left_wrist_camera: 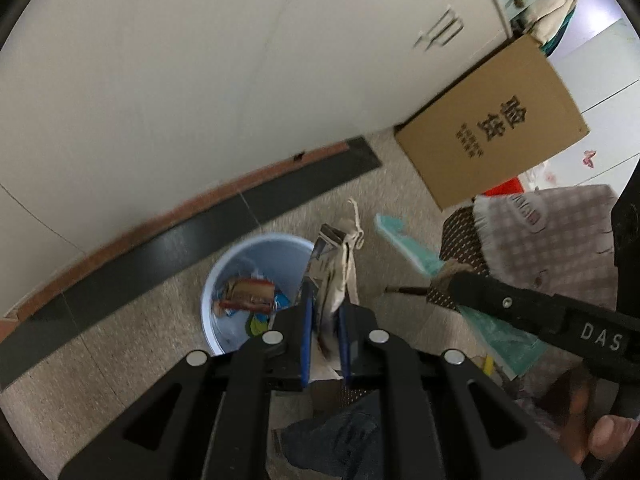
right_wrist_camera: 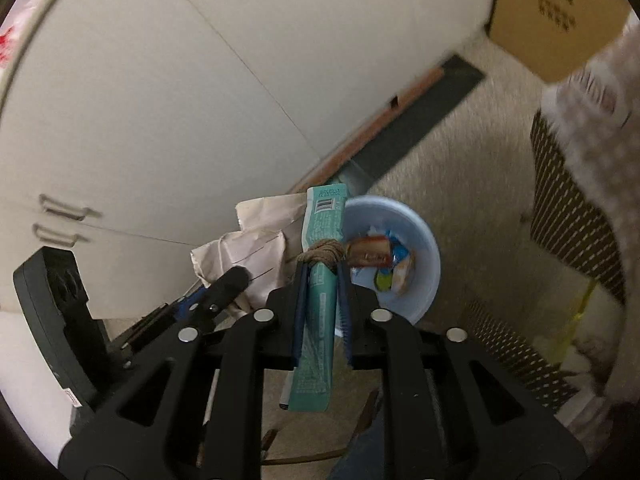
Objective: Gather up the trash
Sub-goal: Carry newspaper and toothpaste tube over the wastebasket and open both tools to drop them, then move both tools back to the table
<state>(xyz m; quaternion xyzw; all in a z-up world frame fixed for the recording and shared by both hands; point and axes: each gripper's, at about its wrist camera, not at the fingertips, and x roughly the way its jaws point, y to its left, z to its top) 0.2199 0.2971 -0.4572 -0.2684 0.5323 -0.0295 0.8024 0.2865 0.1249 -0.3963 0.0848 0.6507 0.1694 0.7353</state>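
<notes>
A light blue bin (left_wrist_camera: 240, 280) stands on the floor near the wall and holds several wrappers; it also shows in the right wrist view (right_wrist_camera: 424, 256). My left gripper (left_wrist_camera: 325, 304) is shut on a crumpled beige paper bag (left_wrist_camera: 336, 268), held above the floor just right of the bin. My right gripper (right_wrist_camera: 323, 276) is shut on a long teal wrapper (right_wrist_camera: 320, 300) with a brown string knotted around it, held above the bin's near left rim. The teal wrapper (left_wrist_camera: 404, 244) and the right gripper's arm show in the left wrist view too. The paper bag (right_wrist_camera: 256, 240) shows left of the teal wrapper.
A cardboard box (left_wrist_camera: 492, 124) stands by the white cabinet (left_wrist_camera: 160, 80) at the back right. A checked cloth over a dotted seat (left_wrist_camera: 552, 240) is at the right. A dark strip (left_wrist_camera: 200, 240) runs along the cabinet base. My jeans-clad leg (left_wrist_camera: 340, 440) is below.
</notes>
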